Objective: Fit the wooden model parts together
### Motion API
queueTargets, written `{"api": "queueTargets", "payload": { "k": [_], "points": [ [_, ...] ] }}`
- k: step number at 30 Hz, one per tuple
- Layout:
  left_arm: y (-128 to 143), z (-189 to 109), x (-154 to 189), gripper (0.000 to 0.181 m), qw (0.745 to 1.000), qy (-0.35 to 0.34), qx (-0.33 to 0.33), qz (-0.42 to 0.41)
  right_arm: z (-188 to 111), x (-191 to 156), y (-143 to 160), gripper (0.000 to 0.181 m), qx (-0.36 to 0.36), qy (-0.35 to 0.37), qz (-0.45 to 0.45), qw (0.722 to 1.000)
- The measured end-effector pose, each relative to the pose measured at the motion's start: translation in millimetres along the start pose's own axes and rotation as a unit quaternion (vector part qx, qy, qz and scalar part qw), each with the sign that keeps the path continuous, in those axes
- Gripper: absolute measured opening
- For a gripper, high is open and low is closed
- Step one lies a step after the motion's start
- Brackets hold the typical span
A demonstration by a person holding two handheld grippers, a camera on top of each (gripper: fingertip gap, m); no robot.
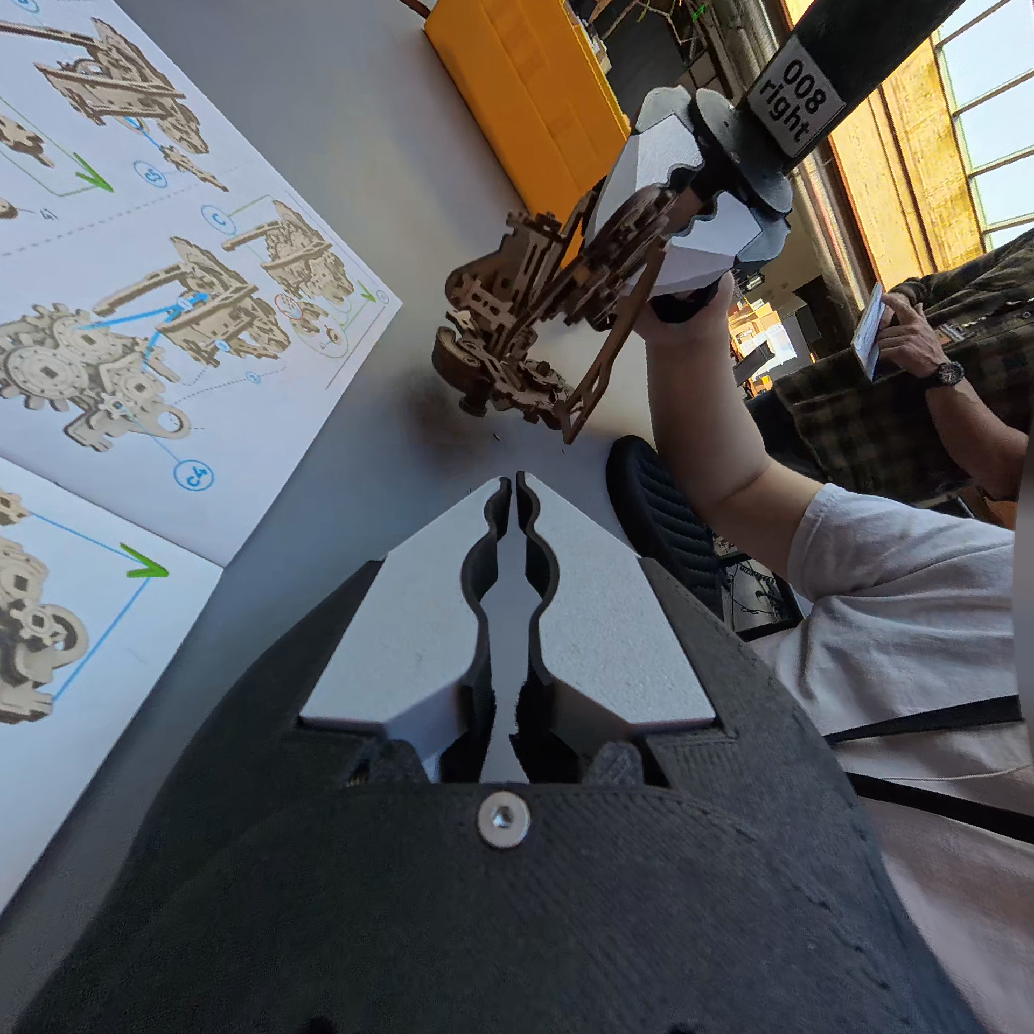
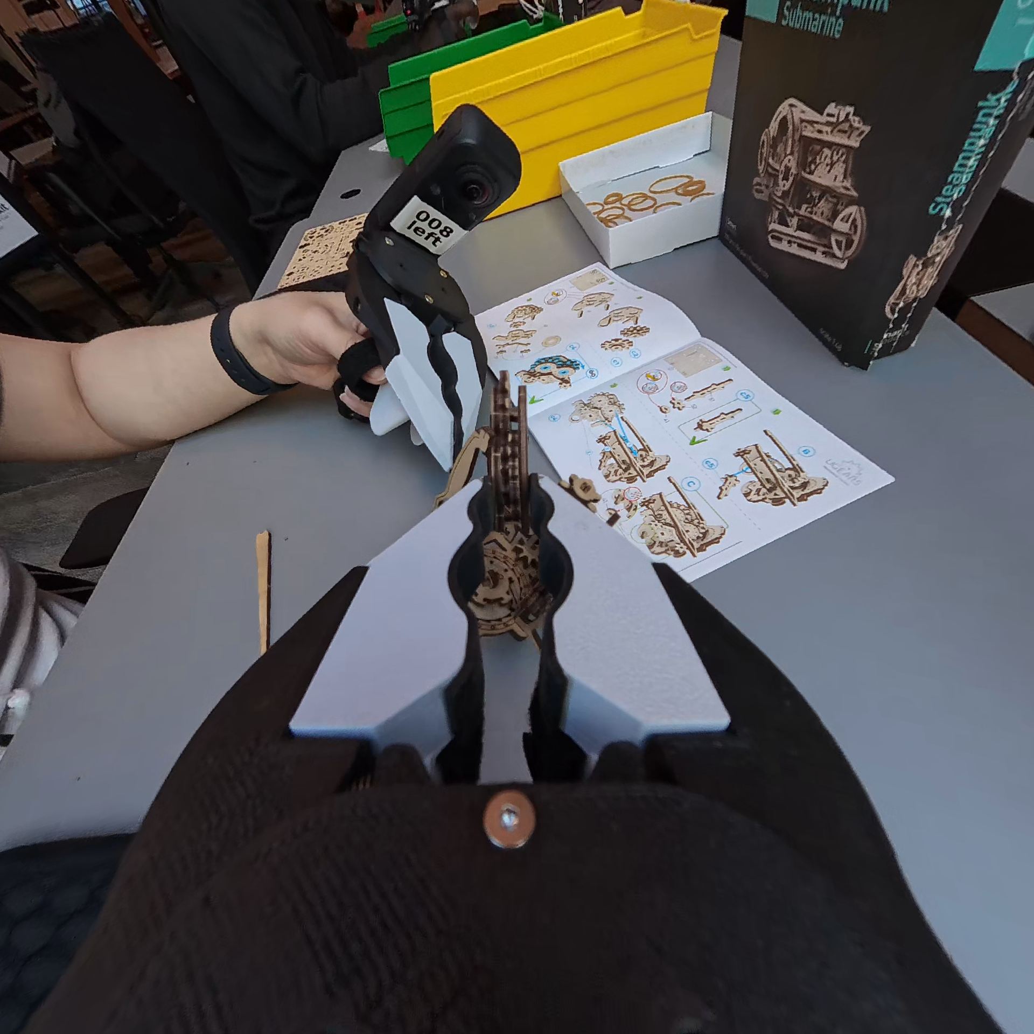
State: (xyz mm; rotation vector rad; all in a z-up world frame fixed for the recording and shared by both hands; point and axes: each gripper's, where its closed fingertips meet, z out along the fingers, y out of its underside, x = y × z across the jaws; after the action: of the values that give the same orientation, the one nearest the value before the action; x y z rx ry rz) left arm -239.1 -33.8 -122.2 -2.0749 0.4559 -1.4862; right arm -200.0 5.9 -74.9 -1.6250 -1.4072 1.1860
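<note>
My right gripper [image 2: 508, 492] is shut on the wooden gear model [image 2: 506, 442]; both pads press on its narrow upright frame, and its gear wheel sits between the fingers. In the left wrist view the right gripper [image 1: 638, 235] holds the model [image 1: 503, 313] tilted, its lower end near the grey table [image 1: 347, 447]. My left gripper [image 1: 513, 481] is shut with nothing between its pads, a little short of the model. In the right wrist view the left gripper [image 2: 447, 442] points down just left of the model's frame.
Instruction sheets [image 2: 671, 425] lie on the right of the table. A yellow bin [image 2: 559, 100], a green bin [image 2: 408, 106], a white tray of rings [image 2: 643, 196] and the dark kit box [image 2: 839, 168] stand behind. A wooden stick [image 2: 263, 593] lies at the left.
</note>
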Motion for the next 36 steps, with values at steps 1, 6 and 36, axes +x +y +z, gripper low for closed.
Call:
{"api": "queueTargets", "payload": {
  "k": [1,6,36],
  "points": [
    [0.5,0.4,-0.6,0.002,1.0,-0.005,-0.002,0.004,-1.4,-0.4,-4.1,0.011,0.005,0.004,-0.011,1.0],
    [6.0,7.1,0.4,0.003,1.0,-0.006,-0.018,0.015,-7.6,12.8,10.8,0.011,-0.072,0.085,-0.037,0.993],
    [-31.0,72.9,9.1,0.036,0.94,-0.118,-0.05,0.315,-68.3,46.9,32.8,0.011,-0.034,0.363,0.089,0.927]
  ]
}}
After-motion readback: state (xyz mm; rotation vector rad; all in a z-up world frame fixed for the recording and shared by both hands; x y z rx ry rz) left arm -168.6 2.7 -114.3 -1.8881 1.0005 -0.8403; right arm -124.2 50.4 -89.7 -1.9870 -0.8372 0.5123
